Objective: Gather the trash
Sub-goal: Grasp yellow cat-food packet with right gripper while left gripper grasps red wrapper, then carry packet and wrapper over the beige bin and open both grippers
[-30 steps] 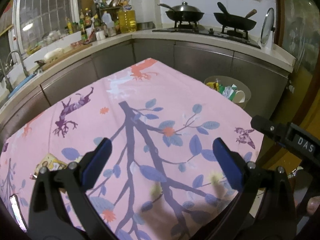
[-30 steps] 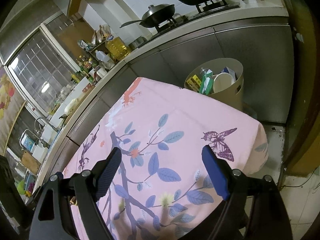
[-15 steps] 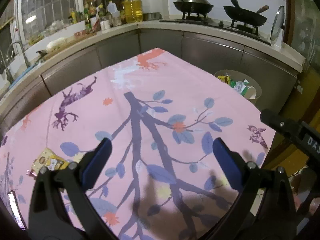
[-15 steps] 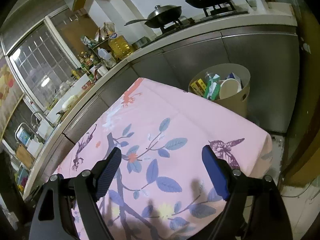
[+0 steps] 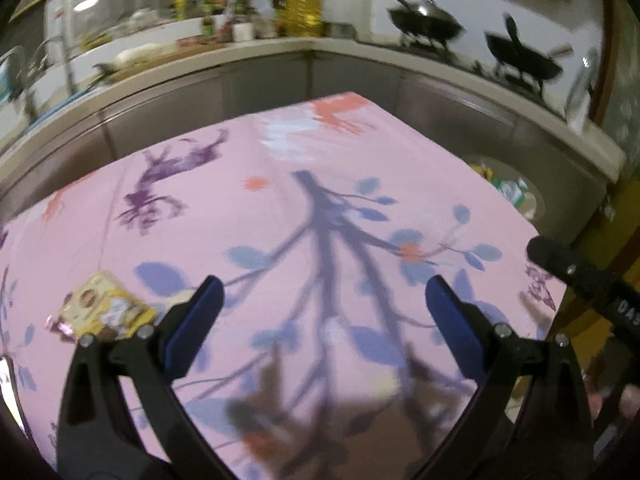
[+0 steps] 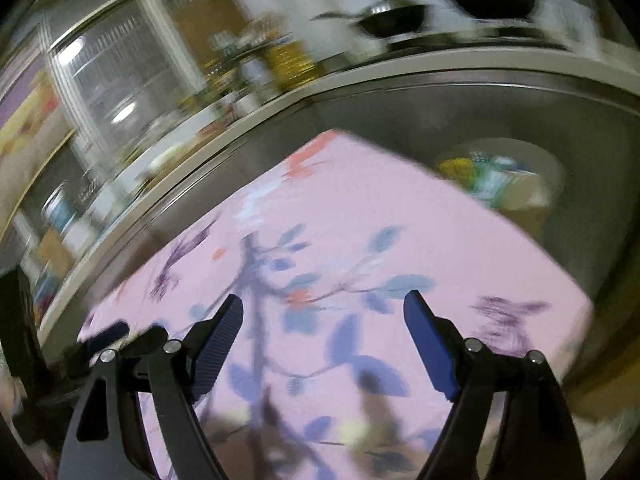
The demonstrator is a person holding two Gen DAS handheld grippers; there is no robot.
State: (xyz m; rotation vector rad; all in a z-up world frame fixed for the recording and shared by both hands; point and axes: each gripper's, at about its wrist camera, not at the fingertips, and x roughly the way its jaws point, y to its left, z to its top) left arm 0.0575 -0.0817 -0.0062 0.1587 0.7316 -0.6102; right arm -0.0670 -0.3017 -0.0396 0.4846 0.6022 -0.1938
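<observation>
Wrapper [image 5: 105, 312] lies flat, long axis slanting down-right; left gripper [image 5: 324, 312] beside it spread, empty.

Heavily motion-smeared, the whole right wrist view: bottles and jars on the grey kitchen counter [image 6: 256, 76] reduced to streaks, labels unreadable. Round beige waste bin [image 6: 516, 184] half hidden behind the corner of the pink floral tablecloth [image 6: 360, 216], contents only yellow and green smudges. In the left wrist view, crumpled yellow snack wrapper [image 5: 102, 312] partly covered by the left tool's black arm, print illegible. Black bar with white lettering [image 5: 592, 284] cut off at the right edge. Two dark woks [image 5: 520, 60] blurred.
</observation>
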